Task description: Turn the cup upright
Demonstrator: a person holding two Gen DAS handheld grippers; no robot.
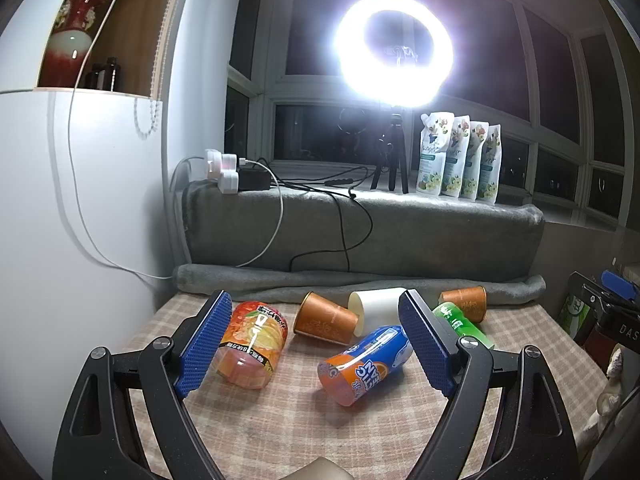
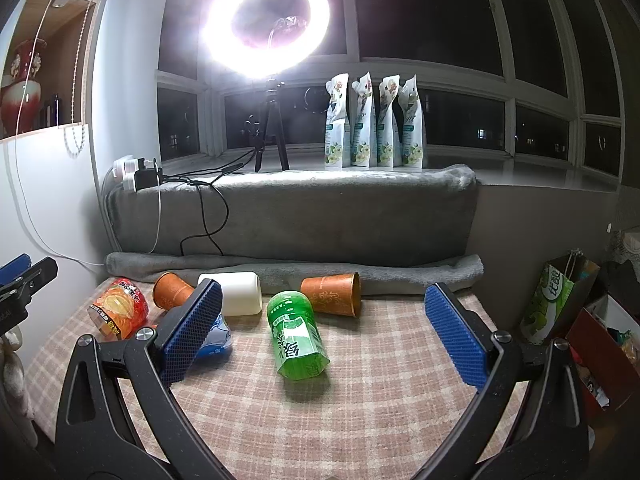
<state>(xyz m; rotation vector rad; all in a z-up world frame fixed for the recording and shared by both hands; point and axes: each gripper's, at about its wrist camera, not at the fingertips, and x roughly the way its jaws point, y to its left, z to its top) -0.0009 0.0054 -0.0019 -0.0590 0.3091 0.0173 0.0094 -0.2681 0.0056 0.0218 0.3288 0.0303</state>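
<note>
Left gripper (image 1: 316, 344): jaws are being held wide apart, nothing clamped; right gripper (image 2: 324, 336): same, spread wide and empty. Both are being held above the checked tablecloth (image 2: 360, 400).

Landmark being used: the white cup (image 2: 236, 293), lying on its side at the back of the cloth, touching the rolled grey blanket (image 2: 400, 272).

- Orange paper cup (image 2: 172, 290) is lying just left of the white cup, touching it, mouth facing front-left.
- Second orange paper cup (image 2: 334, 294) is lying to the right of the white cup, mouth facing right.
- Green cup (image 2: 298, 338) is lying in front and right of the white cup, tipped over.
- Blue-orange cup (image 1: 362, 362) is lying directly in front of the white cup.
- Red-orange cup (image 1: 252, 346) is lying front-left, well apart from it.

Handling, judged: all are being taken as light, thin-walled, probably empty. Paper ones are expected to crush under hard squeeze; printed plastic ones look glossy, so slip is likely. Grip is best taken across the mid-body, sidewall to sidewall, light force, then rotated onto the base. Rolling on the cloth is expected when one is nudged.
</note>
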